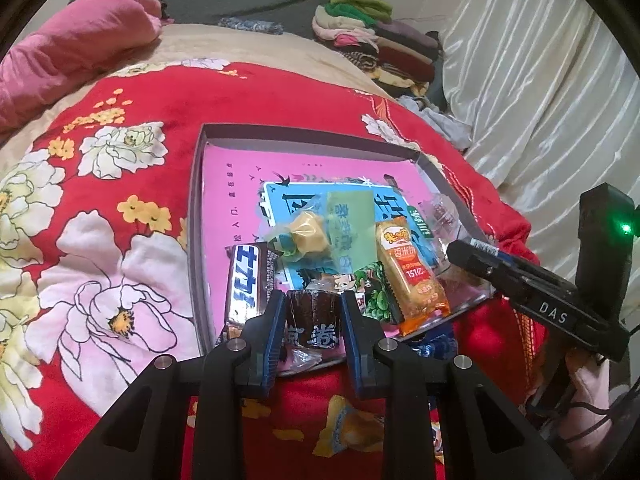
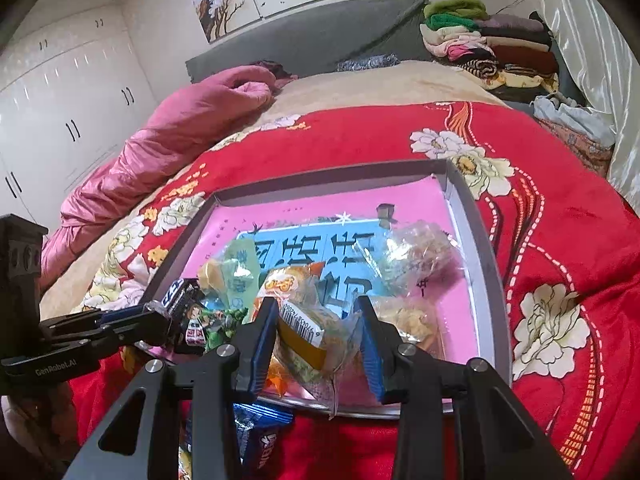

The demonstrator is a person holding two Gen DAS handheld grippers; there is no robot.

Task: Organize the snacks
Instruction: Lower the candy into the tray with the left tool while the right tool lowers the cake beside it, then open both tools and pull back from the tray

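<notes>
Here the left gripper (image 1: 313, 312) has its blue-padded fingers (image 1: 276, 320) on either side of a dark brown snack pack (image 1: 312, 320) with pale lettering, held at the near edge of the shallow grey box lid (image 1: 304, 130) that lies on the red floral blanket (image 1: 132, 200). The pads sit against the pack's two sides, so the jaws are narrowed onto it. Just left of it a Snickers-style bar (image 1: 244, 284) leans over the lid's near-left rim. Inside the lid, on its pink and blue printed floor, lie a yellow cake in clear wrap (image 1: 308, 234), a pale green sachet (image 1: 350, 224), an orange rice-cracker pack (image 1: 408, 268) and a green-pea packet (image 1: 376, 292) — all bunched toward the near side. The right gripper (image 2: 318, 336) hangs over the lid's near edge, its fingers (image 2: 262, 332) closed against a clear-wrapped pastry with a barcode label (image 2: 312, 340). Beyond it rests a crinkled clear bag of pale snack (image 2: 424, 256). A blue packet (image 2: 260, 428) lies on the blanket below the right gripper — outside the lid.
</notes>
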